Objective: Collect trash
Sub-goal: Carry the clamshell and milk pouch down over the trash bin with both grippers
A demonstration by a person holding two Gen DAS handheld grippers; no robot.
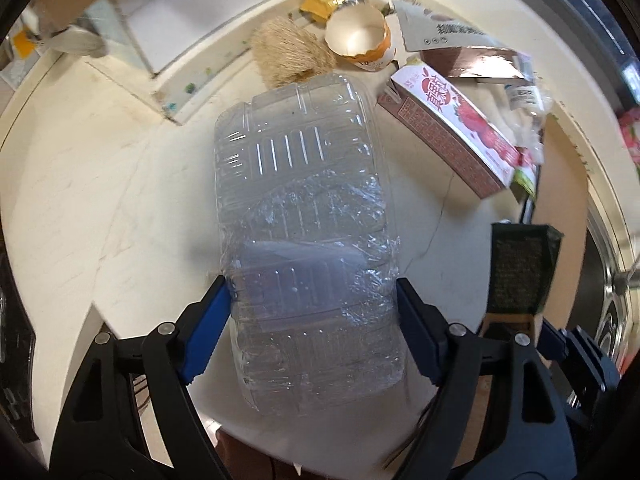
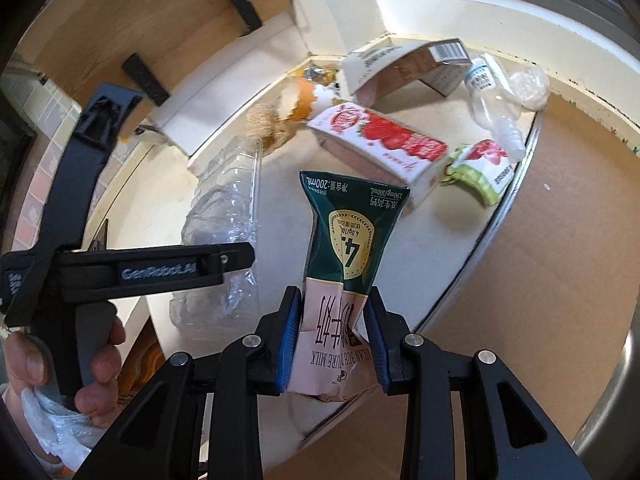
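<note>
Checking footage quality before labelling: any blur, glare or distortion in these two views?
Left wrist: strong fisheye bending with dark corners; the crinkled clear plastic clamshell box glints, and the green carton at right is smeared. Right wrist: same bending; the green-and-pink squashed milk carton reads sharp, the neighbouring black handheld gripper is blurred at its tip.

Clear, thin plastic clamshell box (image 1: 304,208) between my left jaws, glossy, ribbed, its lower half wrapped in crinkly cling film. My blue pads (image 1: 206,332) look rubbery and matt, on smooth black plastic arms. The tabletop (image 1: 100,184) is cream stone, smooth with a soft sheen. Over on the right, a milk carton (image 2: 344,276) of coated paper, satin green and pink, creased and crumpled. Behind it a glossy printed strawberry carton (image 2: 380,148), a clear, dented plastic bottle (image 2: 490,100), a brittle matt eggshell (image 1: 358,36) and a rough, bristly fibre tuft (image 1: 290,54). Brown matt cardboard (image 2: 560,216) lies beyond the metal edge.
</note>
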